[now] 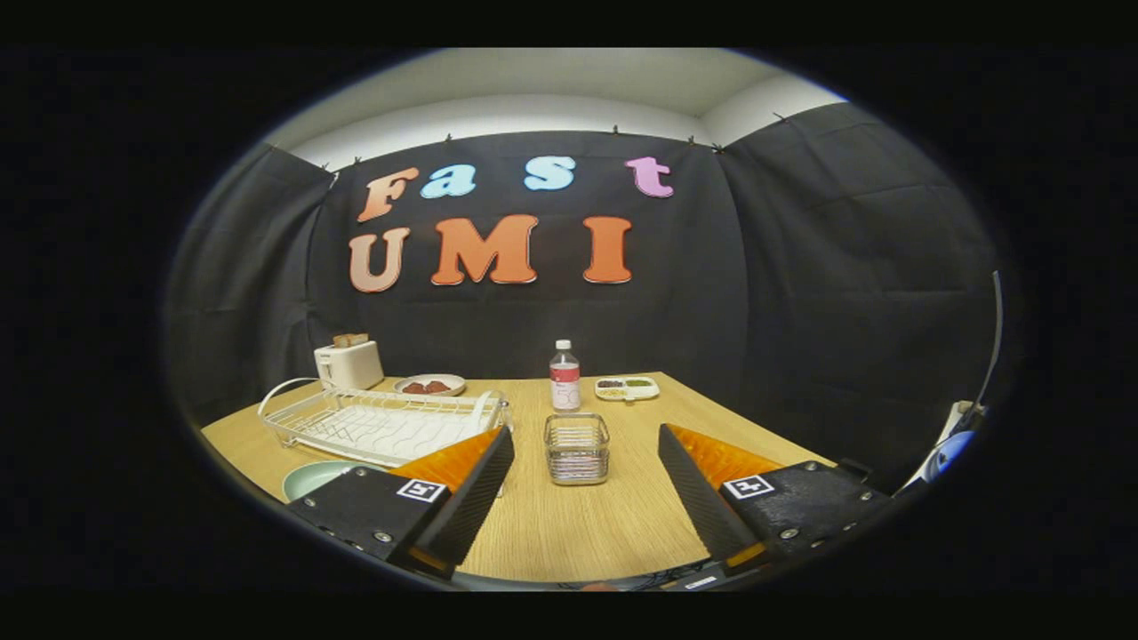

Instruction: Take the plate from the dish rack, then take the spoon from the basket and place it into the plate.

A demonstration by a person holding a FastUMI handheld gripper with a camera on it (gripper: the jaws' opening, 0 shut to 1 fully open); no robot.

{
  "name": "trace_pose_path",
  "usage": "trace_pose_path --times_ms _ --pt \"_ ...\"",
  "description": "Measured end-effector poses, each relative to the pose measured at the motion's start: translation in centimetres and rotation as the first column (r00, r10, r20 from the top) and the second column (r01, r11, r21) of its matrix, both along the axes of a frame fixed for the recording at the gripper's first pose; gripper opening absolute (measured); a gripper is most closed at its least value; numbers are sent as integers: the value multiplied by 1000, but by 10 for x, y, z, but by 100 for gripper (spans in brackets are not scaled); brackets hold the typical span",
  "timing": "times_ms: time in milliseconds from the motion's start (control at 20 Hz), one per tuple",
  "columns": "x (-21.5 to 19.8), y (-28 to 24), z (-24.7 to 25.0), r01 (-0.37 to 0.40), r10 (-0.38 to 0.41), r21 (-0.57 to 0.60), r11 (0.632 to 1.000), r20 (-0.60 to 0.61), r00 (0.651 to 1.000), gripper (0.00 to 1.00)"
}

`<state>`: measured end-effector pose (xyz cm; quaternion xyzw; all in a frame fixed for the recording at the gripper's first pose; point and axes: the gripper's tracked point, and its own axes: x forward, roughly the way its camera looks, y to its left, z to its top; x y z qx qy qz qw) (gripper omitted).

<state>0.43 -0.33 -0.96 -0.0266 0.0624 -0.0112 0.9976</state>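
Observation:
My gripper [582, 444] is open above the wooden table, its two orange-and-black fingers wide apart with nothing held. A small wire basket [577, 448] stands on the table between and just beyond the fingertips; I cannot make out a spoon in it. A pale green plate [313, 477] lies flat on the table by the left finger, partly hidden behind it. The white dish rack [382, 425] sits beyond the left finger, with no dish standing in it.
A plastic water bottle [564, 376] stands right behind the basket. A white toaster [349, 363], a plate of food [430, 385] and a small divided tray [627, 388] line the table's far edge. The table's right edge [756, 418] runs diagonally beyond the right finger.

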Motion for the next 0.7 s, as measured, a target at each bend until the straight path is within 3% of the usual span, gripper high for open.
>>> trace_pose_path --times_ms 700 --pt "0 -2 0 -1 1 2 1000 7 1000 97"
